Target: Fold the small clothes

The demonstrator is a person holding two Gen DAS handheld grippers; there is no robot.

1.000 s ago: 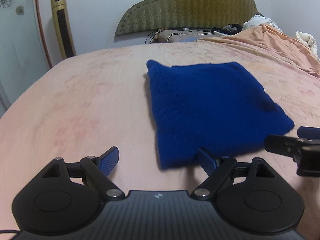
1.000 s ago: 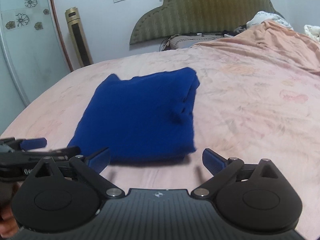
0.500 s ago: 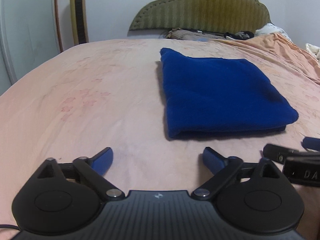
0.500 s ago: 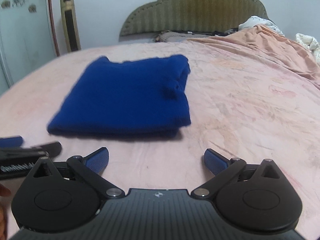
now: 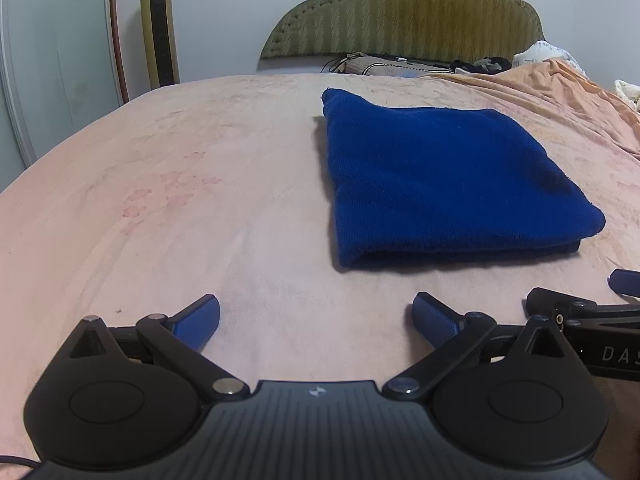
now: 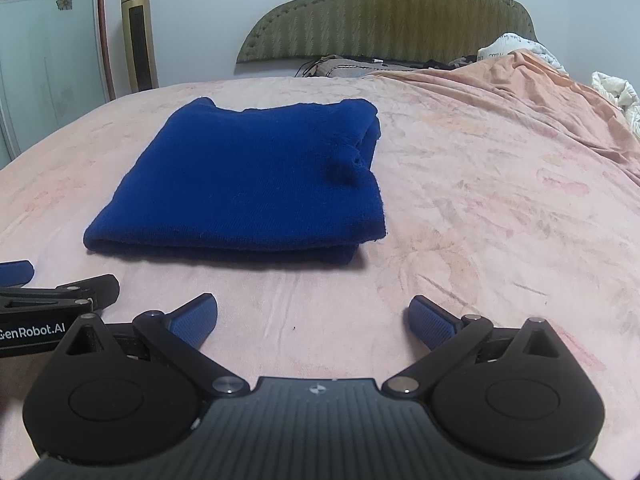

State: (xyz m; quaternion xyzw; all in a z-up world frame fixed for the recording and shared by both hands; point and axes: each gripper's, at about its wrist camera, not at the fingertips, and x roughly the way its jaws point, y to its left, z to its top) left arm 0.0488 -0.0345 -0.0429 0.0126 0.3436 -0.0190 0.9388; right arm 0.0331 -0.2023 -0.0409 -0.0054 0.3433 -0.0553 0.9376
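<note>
Left wrist view shows both grippers, left [image 5: 316, 320] and right [image 6: 314, 320], spread and empty before the folded blue sweater [image 5: 440, 184], likely soft, light, floppy; best pinched at near corners.

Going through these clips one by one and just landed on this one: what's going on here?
A person holds a two-finger gripper in each hand over a bed with a pink sheet. A blue garment lies folded into a neat rectangle on the sheet. The left gripper and right gripper are both open, hold nothing, and sit side by side short of the garment's near edge without touching it. The fold looks done.
</note>
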